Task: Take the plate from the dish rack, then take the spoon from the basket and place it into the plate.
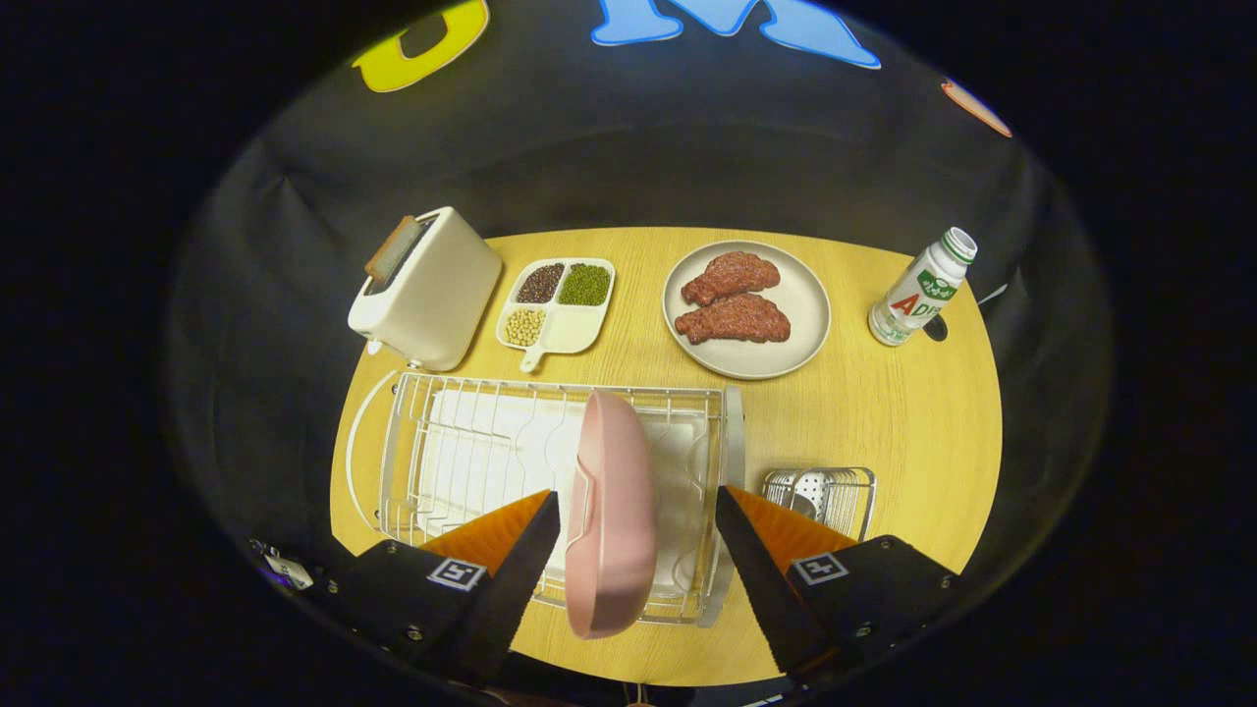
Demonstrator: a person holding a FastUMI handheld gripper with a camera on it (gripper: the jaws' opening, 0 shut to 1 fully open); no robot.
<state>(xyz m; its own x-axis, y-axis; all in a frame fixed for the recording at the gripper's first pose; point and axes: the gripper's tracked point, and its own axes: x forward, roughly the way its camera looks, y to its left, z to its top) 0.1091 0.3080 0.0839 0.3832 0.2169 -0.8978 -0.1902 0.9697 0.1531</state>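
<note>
The tool [638, 550] has its fingers apart, one on each side of the pink oval plastic plate [611, 511], which stands on edge in the white wire dish rack [432, 442]. If they close off-centre, the smooth plate may slip or catch the wires.

Tool [638, 511] fingers spread wide, the pink plate [611, 516] standing on edge between them in the white wire dish rack [462, 452], neither finger touching it. Small wire basket [835, 491] just right of the rack. Beyond on the tabletop [884, 412]: toaster [427, 290], divided bean tray [557, 304], plate of meat [746, 309], bottle [921, 288].
</note>
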